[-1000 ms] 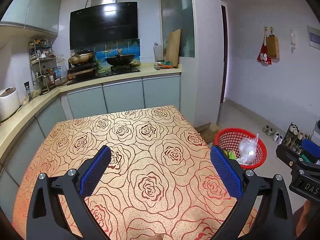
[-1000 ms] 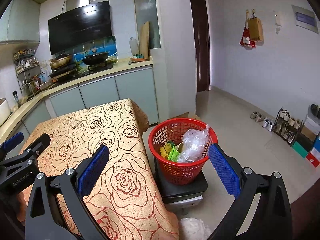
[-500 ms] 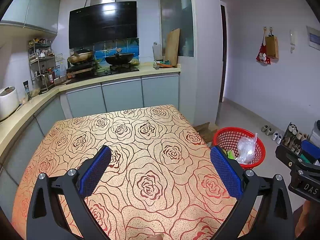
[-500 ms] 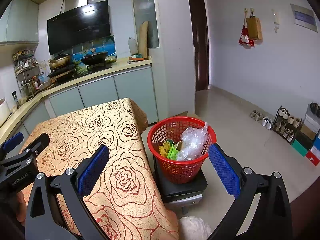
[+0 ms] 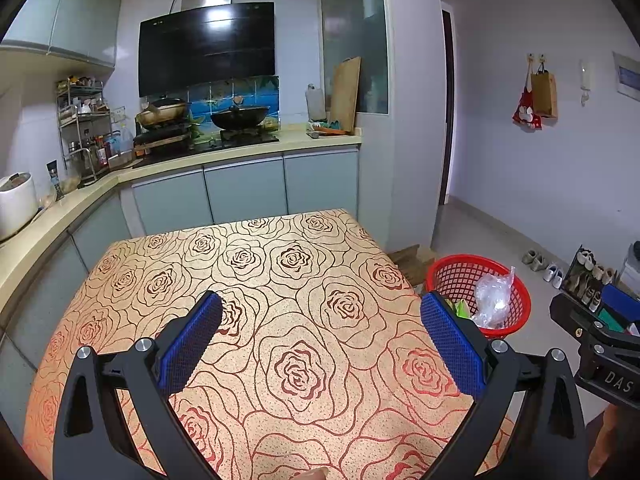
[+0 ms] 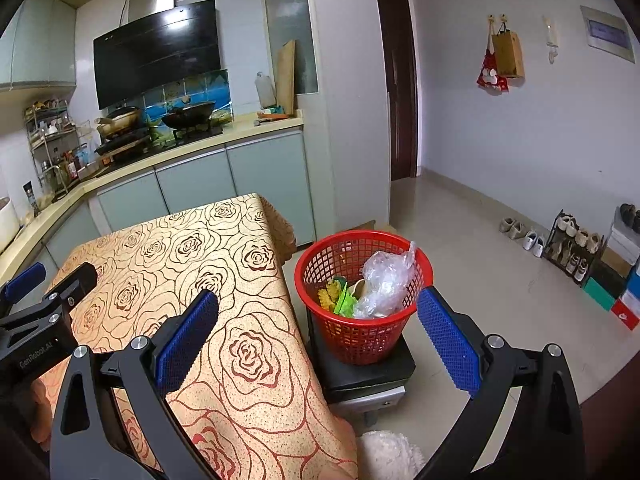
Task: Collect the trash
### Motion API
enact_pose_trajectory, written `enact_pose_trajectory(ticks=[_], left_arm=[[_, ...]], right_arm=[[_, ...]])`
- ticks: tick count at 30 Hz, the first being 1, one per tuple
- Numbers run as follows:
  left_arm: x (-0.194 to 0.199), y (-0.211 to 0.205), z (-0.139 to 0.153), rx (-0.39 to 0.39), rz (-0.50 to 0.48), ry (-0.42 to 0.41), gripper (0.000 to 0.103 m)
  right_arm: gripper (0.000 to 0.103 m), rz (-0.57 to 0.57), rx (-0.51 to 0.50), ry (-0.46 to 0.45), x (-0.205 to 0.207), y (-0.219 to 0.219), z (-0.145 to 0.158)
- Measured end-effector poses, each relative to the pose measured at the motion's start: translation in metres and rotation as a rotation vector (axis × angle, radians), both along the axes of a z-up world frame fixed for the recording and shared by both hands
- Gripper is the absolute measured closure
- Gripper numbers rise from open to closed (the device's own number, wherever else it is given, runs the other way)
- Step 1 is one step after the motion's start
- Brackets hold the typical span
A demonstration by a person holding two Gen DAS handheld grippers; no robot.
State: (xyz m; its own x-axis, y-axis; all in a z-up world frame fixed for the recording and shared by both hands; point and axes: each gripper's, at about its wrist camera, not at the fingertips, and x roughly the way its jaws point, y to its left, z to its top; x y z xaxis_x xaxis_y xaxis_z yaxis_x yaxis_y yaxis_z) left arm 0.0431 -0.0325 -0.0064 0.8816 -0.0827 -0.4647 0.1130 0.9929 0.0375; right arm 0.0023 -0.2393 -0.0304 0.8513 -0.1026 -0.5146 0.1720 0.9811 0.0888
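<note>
We hold left gripper (image 5: 320,344) over desk (image 5: 280,280), right gripper (image 6: 318,340) past desk edge near red basket (image 6: 362,336); both sets of fingers apart, empty.

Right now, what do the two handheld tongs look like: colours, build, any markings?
Both the left tongs and right tongs share one build: black angular frames with triangular cut-outs, silver bolt heads at the joints, and two flat fingers faced with blue dimpled pads. White lettering shows on each body's side: "DAS" on the right one, "GenRobot.AI" on the left. No cables visible.
</note>
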Motion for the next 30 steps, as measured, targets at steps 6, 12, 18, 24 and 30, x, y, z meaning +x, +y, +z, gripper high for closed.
enact_pose_trajectory(ticks=[6, 12, 18, 24, 30], left_arm=[[-0.0005, -0.0006, 0.0002, 0.001, -0.001, 0.001, 0.007], [-0.0005, -0.0007, 0.0001, 0.001, -0.001, 0.0, 0.007], [-0.0006, -0.0008, 0.0, 0.001, -0.001, 0.001, 0.007], [-0.0007, -0.0008, -0.0002, 0.001, 0.0, 0.001, 0.007], [-0.0011, -0.0017, -0.0002, 0.001, -0.003, 0.0, 0.007]], right_arm=[[0.006, -0.001, 0.002, 0.004, 0.0007, 0.0002, -0.0002], [0.006, -0.003, 0.002, 0.003, 0.0002, 0.0008, -0.0001], [0.006, -0.003, 0.003, 0.005, 0.0012, 0.0001, 0.0004], [0.006, -0.004, 0.004, 0.005, 0.0007, 0.0004, 0.0002], [0.006, -0.004, 0.003, 0.005, 0.0006, 0.0, 0.0]])
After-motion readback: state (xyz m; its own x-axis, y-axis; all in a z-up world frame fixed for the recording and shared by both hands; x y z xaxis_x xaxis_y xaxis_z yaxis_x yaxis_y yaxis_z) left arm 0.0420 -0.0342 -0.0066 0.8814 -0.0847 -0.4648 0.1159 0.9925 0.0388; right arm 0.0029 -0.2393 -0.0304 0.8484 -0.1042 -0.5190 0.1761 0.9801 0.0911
